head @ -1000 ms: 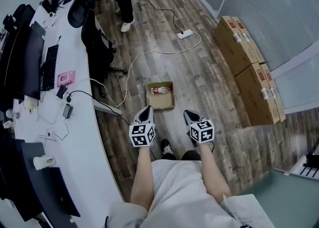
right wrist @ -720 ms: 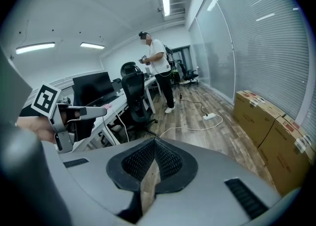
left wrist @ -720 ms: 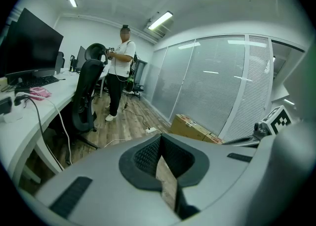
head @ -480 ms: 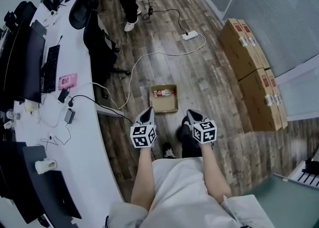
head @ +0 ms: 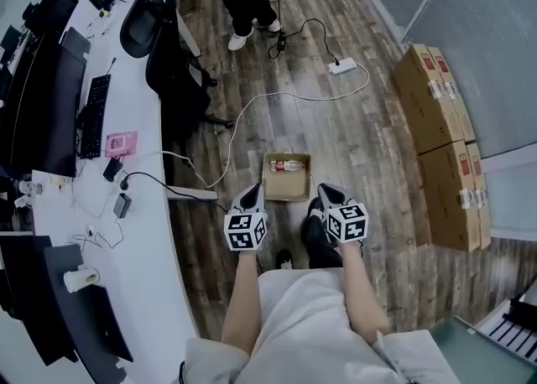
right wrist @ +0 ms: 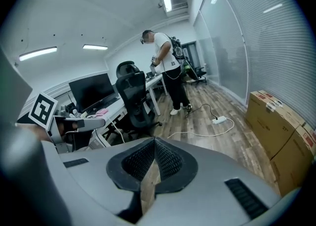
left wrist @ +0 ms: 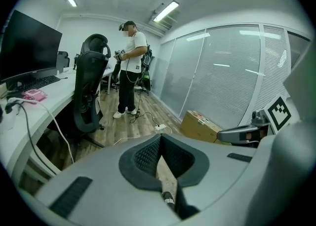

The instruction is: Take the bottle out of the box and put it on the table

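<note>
Open cardboard box (head: 288, 179) on the wood floor (head: 352, 139), bottle (head: 292, 165) on its side at the box's far end.
Left tongs (head: 253, 191) and right tongs (head: 325, 192) hover above the box's near edge, one at each side. Both have their jaws pressed together and grip nothing. Closed cartons (head: 440, 122) are stacked by the wall. The white counter (head: 143, 231) runs along the left.

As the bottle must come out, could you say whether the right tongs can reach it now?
Probably, with a stoop: the box sits open on the floor ahead of the right tongs, nothing covering the bottle. The shut tongs must open first.
</note>
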`<action>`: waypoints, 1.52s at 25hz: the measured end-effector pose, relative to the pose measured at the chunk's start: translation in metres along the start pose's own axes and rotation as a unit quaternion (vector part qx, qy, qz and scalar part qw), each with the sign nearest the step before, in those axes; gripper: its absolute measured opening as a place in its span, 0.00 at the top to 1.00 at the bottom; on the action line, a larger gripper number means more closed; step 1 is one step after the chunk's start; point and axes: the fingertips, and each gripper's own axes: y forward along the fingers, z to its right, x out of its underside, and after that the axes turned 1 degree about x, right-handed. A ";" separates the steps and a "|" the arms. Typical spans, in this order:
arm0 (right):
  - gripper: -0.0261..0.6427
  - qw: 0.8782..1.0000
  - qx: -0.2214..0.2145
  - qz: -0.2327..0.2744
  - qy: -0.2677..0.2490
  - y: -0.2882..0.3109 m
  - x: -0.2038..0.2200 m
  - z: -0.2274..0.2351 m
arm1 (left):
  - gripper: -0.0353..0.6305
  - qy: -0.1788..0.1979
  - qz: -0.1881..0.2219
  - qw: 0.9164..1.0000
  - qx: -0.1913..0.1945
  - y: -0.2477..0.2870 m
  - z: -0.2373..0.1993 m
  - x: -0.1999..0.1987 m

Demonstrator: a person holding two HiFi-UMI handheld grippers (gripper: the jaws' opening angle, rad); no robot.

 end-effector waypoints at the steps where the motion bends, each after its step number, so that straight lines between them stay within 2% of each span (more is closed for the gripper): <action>1: 0.90 1.000 -0.005 -0.004 -0.004 0.007 -0.005 0.005 | 0.92 -0.003 -0.002 1.000 -0.004 0.009 -0.001 -0.003; 5: 0.90 0.999 -0.022 -0.019 -0.017 0.030 -0.028 0.029 | 0.92 -0.012 -0.014 1.000 -0.014 0.044 0.001 -0.013; 11: 0.90 0.993 -0.068 -0.051 -0.086 0.073 -0.059 0.046 | 0.92 -0.033 -0.025 0.998 -0.038 0.087 -0.011 -0.021; 18: 0.90 0.985 -0.099 -0.071 -0.123 0.125 -0.067 0.067 | 0.92 -0.039 -0.034 0.997 -0.048 0.134 -0.023 -0.015; 23: 0.90 0.990 -0.082 -0.070 -0.094 0.157 -0.053 0.081 | 0.92 -0.033 -0.051 0.997 -0.036 0.159 -0.042 0.006; 29: 0.90 0.995 -0.039 -0.072 -0.062 0.182 -0.017 0.094 | 0.92 -0.017 -0.089 0.996 0.008 0.188 -0.074 0.060; 34: 0.90 0.997 0.010 -0.071 -0.015 0.201 0.020 0.103 | 0.92 0.012 -0.122 0.991 0.055 0.216 -0.102 0.102; 38: 0.90 0.996 0.031 -0.074 0.029 0.226 0.064 0.103 | 0.92 0.045 -0.144 0.984 0.096 0.246 -0.114 0.136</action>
